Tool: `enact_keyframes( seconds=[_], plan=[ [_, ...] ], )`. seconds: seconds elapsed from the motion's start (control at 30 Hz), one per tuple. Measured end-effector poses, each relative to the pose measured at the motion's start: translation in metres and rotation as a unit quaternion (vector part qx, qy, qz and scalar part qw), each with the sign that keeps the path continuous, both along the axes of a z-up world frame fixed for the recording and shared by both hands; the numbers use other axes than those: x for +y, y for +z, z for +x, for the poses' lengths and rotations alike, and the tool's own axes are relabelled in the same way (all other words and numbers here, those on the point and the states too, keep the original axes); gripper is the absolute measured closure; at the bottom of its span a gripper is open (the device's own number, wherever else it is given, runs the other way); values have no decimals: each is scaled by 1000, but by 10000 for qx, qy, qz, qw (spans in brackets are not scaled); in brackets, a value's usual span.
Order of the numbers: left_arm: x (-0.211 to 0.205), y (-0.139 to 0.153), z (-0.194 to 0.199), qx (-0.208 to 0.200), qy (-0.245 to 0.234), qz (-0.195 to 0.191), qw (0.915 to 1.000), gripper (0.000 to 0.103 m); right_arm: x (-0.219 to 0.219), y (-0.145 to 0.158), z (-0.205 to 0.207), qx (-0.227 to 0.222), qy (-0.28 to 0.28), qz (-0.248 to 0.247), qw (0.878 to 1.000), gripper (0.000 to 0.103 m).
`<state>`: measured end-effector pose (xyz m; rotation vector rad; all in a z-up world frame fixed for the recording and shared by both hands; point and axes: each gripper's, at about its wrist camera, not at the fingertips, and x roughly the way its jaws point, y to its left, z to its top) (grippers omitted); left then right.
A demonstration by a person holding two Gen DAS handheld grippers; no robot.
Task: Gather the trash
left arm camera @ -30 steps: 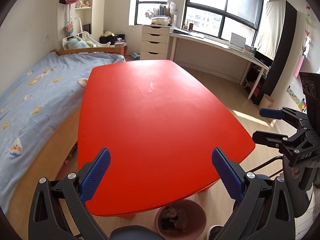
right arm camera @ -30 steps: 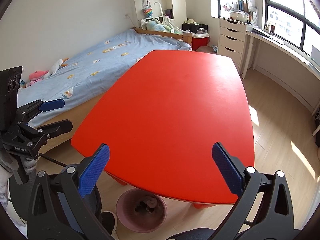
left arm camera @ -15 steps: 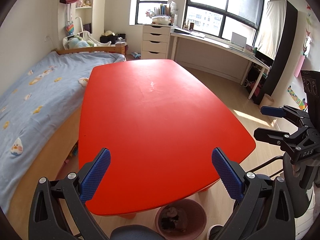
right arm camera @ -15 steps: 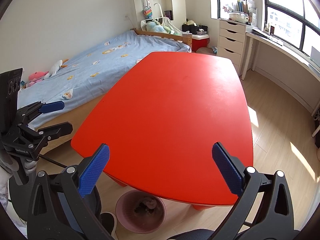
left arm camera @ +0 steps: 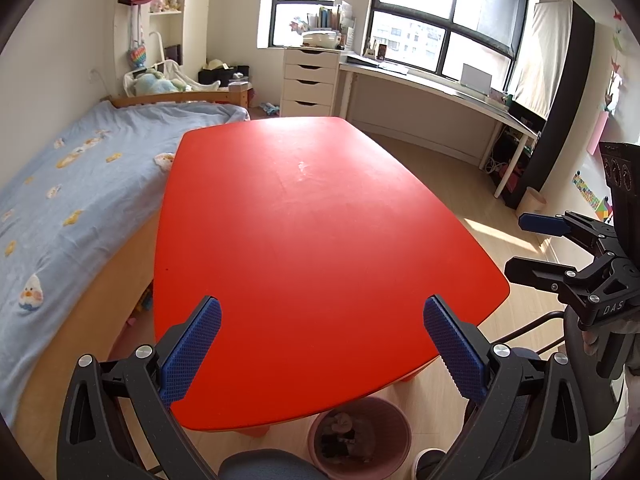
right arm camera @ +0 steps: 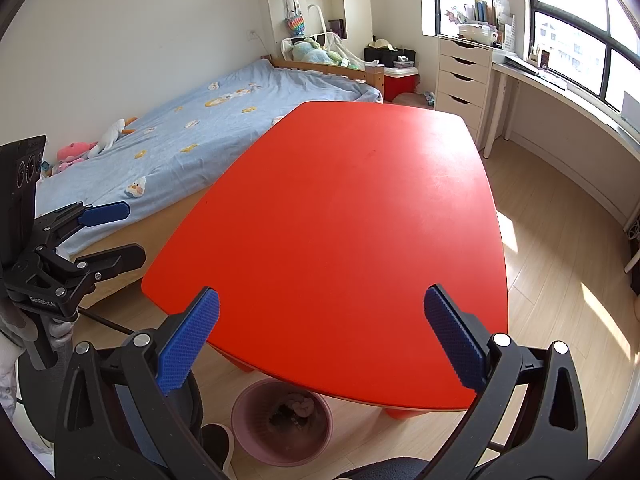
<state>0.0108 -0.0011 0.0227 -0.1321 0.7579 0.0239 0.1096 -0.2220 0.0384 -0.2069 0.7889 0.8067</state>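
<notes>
Right now both sets of jaws stand wide apart and hold nothing. The left gripper (left arm camera: 322, 334) hangs over the near edge of the red counter (left arm camera: 312, 240), its blue pads (left arm camera: 192, 350) clear of the surface. The right gripper (right arm camera: 320, 334) is spread just as wide over the near edge, touching nothing.

The trash (right arm camera: 298, 406) lies in a pink bin (right arm camera: 282, 424) on the wooden floor (right arm camera: 560, 264), tucked just under the counter's near edge beside a red leg (right arm camera: 398, 413). In the left view the bin (left arm camera: 360, 438) sits below the near edge too, with dark crumpled scraps (left arm camera: 340, 430) inside; what the scraps are cannot be told.

Each view catches the other tool from the side: the left view shows the right gripper (left arm camera: 520, 246) off the counter's right edge, jaws parted, and the right view shows the left gripper (right arm camera: 128, 234) off the left edge, likewise parted.

Only the left view takes in the long white desk (left arm camera: 440, 88) under the windows, the dark cabinet (left arm camera: 560, 92) at its end, and a pale basket (left arm camera: 532, 202) on the floor. Only the right view shows plush toys (right arm camera: 76, 152) at the bed's (right arm camera: 208, 132) near end and a red box (right arm camera: 400, 80) past its far end. Both show the white drawer unit (left arm camera: 308, 82).
</notes>
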Motion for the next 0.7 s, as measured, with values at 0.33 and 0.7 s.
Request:
enact_keyframes(
  seconds=[0.33,0.7],
  plan=[
    [-1,0,0,-4,-4,-27,10000,6,-2,-2,-1,-1,-12,8,10000,3],
    [-10,0,0,-43,-72,-12,10000,6,-2,-2,-1,2,-13,8,10000,3]
  ],
)
